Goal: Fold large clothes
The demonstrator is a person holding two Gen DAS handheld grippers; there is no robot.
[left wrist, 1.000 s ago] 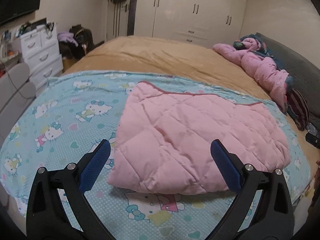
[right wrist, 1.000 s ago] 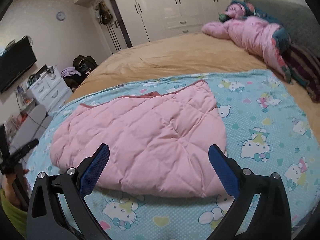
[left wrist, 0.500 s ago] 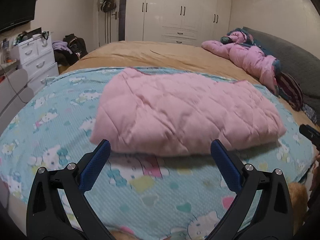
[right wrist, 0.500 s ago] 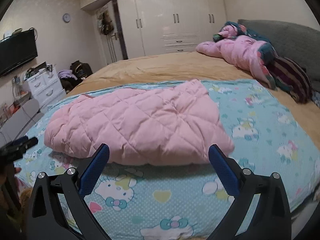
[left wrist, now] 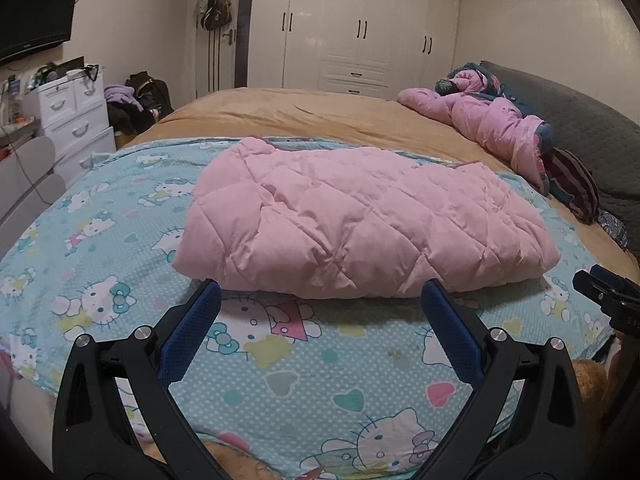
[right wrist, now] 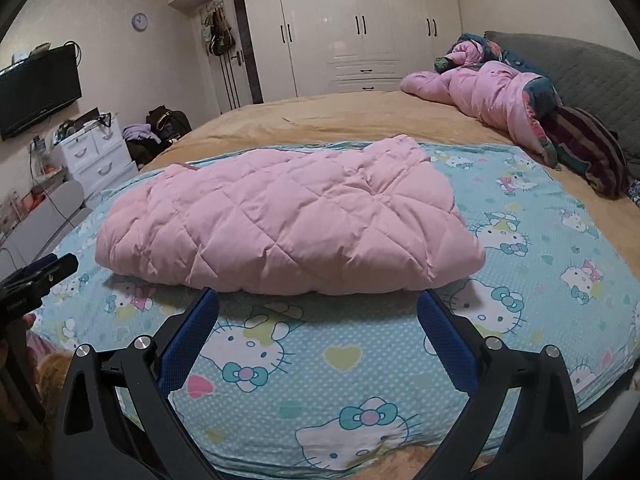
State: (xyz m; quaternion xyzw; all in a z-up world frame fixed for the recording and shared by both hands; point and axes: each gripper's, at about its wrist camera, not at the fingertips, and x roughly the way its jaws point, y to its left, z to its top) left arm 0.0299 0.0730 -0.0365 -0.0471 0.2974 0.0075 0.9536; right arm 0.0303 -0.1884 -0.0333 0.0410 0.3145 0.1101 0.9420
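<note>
A folded pink quilted garment (left wrist: 360, 220) lies on a blue cartoon-cat sheet (left wrist: 280, 376) near the bed's front edge; it also shows in the right wrist view (right wrist: 288, 228). My left gripper (left wrist: 320, 300) is open and empty, low, just in front of the garment's near edge, not touching it. My right gripper (right wrist: 318, 306) is open and empty, likewise just short of the near edge. The right gripper's tip shows at the right edge of the left wrist view (left wrist: 604, 288), and the left gripper's tip at the left edge of the right wrist view (right wrist: 40, 272).
A tan bedspread (left wrist: 320, 116) covers the far bed. A crumpled pink jacket (right wrist: 492, 96) and dark striped cloth (right wrist: 588, 144) lie by the grey headboard (right wrist: 580, 68). White drawers (left wrist: 76, 120), a clothes pile (left wrist: 136, 104) and wardrobes (left wrist: 360, 28) stand beyond.
Both grippers have dropped from above the garment and pulled back to sheet level at the bed's front edge. The garment has not moved. Both stay open.
</note>
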